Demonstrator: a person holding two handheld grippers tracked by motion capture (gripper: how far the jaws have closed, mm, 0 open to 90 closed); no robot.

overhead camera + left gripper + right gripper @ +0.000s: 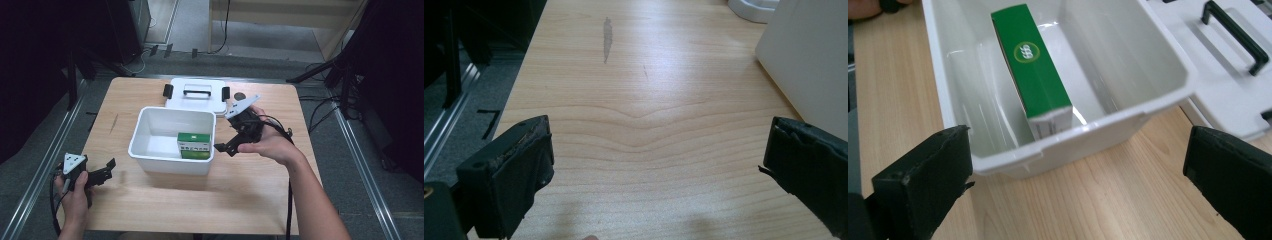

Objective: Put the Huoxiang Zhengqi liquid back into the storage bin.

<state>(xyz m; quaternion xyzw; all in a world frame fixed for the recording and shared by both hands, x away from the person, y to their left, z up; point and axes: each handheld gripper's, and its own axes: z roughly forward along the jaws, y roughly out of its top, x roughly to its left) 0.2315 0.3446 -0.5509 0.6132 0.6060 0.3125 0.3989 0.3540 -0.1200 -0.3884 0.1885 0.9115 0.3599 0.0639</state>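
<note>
The green-and-white cardboard box (1035, 75) already lies inside the white plastic bin (1128, 125), just ahead of the right gripper (1078, 185), whose released jaws hold nothing, while the left gripper (654, 170) idles spread wide and the white handled lid (197, 95) awaits fitting.

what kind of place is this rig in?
Probably a lab or studio set up for recording, not a home. A bare light wooden table stands on grey carpet, ringed by black stand legs and loose black cables, beside metal floor rails.
</note>
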